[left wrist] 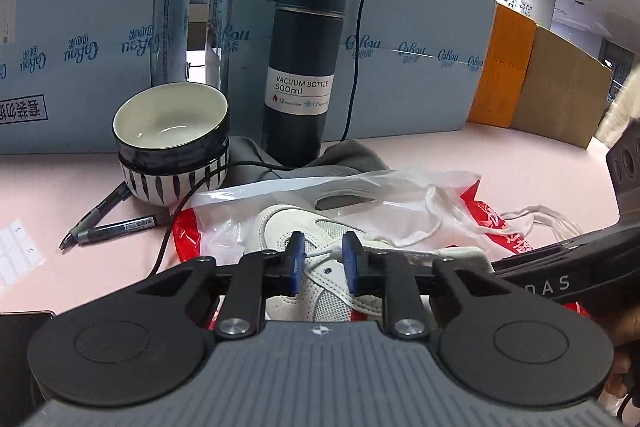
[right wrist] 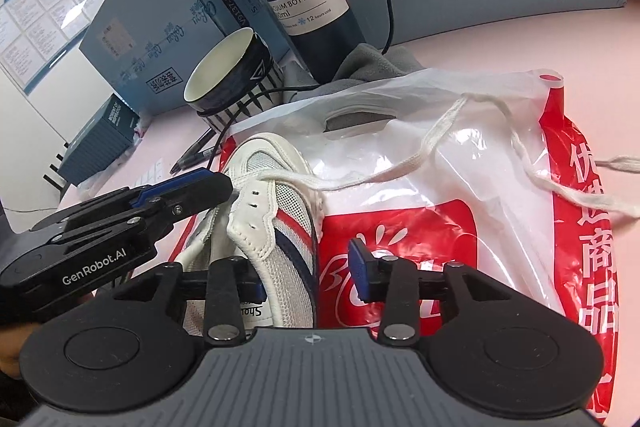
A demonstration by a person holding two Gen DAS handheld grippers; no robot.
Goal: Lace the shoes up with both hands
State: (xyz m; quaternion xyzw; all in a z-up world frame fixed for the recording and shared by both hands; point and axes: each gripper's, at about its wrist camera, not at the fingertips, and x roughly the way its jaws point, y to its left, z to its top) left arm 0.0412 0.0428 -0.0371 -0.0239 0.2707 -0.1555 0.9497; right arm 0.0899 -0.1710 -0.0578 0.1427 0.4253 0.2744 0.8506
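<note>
A white sneaker (left wrist: 280, 227) with red and navy stripes (right wrist: 288, 227) lies on a red-and-white plastic bag (right wrist: 460, 179) on the pink table. Its white lace (right wrist: 436, 135) trails loosely across the bag to the right. My left gripper (left wrist: 323, 259) hovers over the eyelet rows; a strand of lace (left wrist: 320, 253) crosses the gap between its blue pads, which stand slightly apart and do not press on it. In the right wrist view it comes in from the left, tips at the shoe's eyelets. My right gripper (right wrist: 308, 279) is open and straddles the sneaker's side wall.
Behind the bag stand a dark vacuum bottle (left wrist: 304, 67), stacked bowls (left wrist: 172, 143) and a grey cloth (left wrist: 344, 155). Two pens (left wrist: 112, 223) and a black cable (left wrist: 176, 227) lie at the left. Blue cartons (left wrist: 80, 47) and cardboard boxes (left wrist: 560, 87) wall the far edge.
</note>
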